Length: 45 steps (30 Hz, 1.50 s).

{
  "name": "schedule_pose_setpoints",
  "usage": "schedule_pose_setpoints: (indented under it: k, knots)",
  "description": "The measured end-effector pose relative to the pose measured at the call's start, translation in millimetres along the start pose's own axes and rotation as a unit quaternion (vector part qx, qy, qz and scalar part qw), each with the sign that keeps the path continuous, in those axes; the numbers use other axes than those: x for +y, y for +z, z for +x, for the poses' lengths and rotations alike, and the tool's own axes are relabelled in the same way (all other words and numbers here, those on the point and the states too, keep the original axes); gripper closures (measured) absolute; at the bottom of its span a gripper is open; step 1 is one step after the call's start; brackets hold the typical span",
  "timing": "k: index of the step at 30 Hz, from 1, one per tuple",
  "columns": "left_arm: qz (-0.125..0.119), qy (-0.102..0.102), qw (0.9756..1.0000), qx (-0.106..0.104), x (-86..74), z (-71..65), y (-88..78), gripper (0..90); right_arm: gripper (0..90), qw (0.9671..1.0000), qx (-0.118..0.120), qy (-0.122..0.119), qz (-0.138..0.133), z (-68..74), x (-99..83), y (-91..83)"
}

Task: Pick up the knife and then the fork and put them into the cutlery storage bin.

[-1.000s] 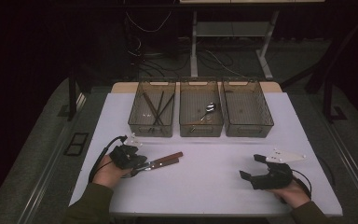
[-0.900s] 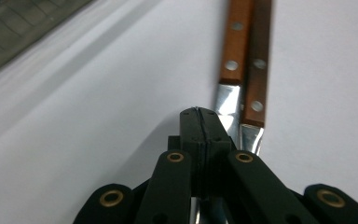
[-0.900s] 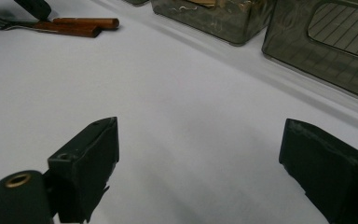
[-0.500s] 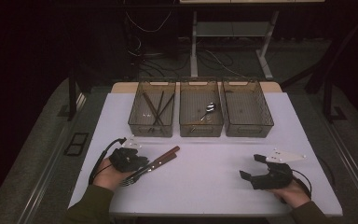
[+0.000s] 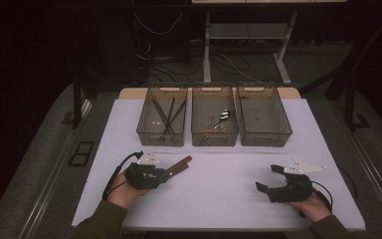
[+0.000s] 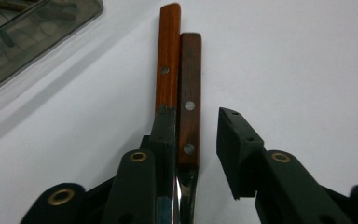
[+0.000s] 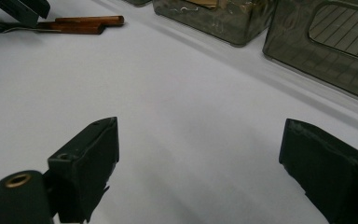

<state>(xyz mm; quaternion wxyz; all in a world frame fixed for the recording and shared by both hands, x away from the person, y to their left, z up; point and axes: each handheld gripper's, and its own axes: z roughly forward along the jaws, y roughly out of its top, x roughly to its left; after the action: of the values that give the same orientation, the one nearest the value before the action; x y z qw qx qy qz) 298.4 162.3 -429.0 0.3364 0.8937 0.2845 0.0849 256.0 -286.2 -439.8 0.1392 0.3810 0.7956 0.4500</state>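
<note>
Wooden-handled cutlery (image 6: 179, 88), two pieces side by side, lies flat on the white tabletop (image 5: 229, 199), near the left front, handles pointing up toward the bins. One brighter orange-brown handle, one darker, touching along their length. Metal ends run back under my left gripper (image 5: 160, 175); fork tines show in the right gripper view.

Going big to small: tabletop, then three clear bins (image 5: 214, 119) in a row at the far edge, well apart from both my hands. Left bin holds dark sticks, middle one a spoon; I can't tell what's in the right one.

My left forearm comes in from the bottom left, hand (image 5: 127, 186) low on the tabletop, gripper lying near level and aimed right and away along the handles. Its jaws have just been opening: partly parted now, left jaw against the orange handle, right jaw clear of the darker one, both handles between them, not squeezed. Released.

My right hand (image 5: 311, 204) rests at the front right, gripper (image 5: 271, 178) angled left toward the middle, jaws spread wide, holding nothing, bare tabletop between them.
</note>
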Motion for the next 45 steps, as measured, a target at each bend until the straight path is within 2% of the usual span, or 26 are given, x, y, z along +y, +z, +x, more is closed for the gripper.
schedule_pose_setpoints:
  k: [3,7,16,18,21,28,32,41,43,45]
  knots:
    - [0.004,0.001,1.0,0.001,-1.1,0.4,3.1,65.3,12.1,1.0,0.001,0.0,0.0,0.5,0.1,-0.2]
    - [0.006,0.0,0.9999,-0.011,-1.1,-1.0,5.1,65.4,12.1,1.0,0.001,0.0,0.0,0.4,0.1,0.0]
    - [0.005,0.007,0.9999,-0.01,-1.2,-1.3,5.6,66.7,12.1,1.0,0.001,0.0,0.0,0.5,0.2,0.1]
    - [0.011,0.006,0.9997,-0.019,-1.7,-2.5,7.6,68.9,12.0,1.0,0.001,0.0,0.0,0.6,0.2,0.1]
    - [0.022,0.017,0.9995,-0.012,-1.1,-5.5,10.4,69.0,12.1,1.0,0.002,0.0,0.0,0.6,0.2,0.0]
    - [0.023,0.039,0.9989,-0.009,-1.5,-7.1,10.8,69.5,12.1,1.0,0.002,-0.001,0.001,0.8,0.2,0.2]
    - [0.026,0.047,0.9985,-0.011,-0.2,-9.0,11.2,75.0,12.1,1.0,0.003,-0.002,0.001,0.8,0.2,0.3]
    - [0.025,0.048,0.9984,-0.019,-0.4,-6.8,11.3,76.8,12.0,1.0,0.004,-0.002,0.002,0.8,0.3,1.2]
    - [0.026,0.045,0.9984,-0.021,-0.2,-6.1,11.0,76.9,12.1,0.9999,0.013,0.003,0.007,-0.5,0.7,1.8]
    - [0.025,0.041,0.9985,-0.024,0.0,-5.2,11.0,76.9,12.0,0.9999,0.012,-0.001,0.01,-1.2,0.6,2.9]
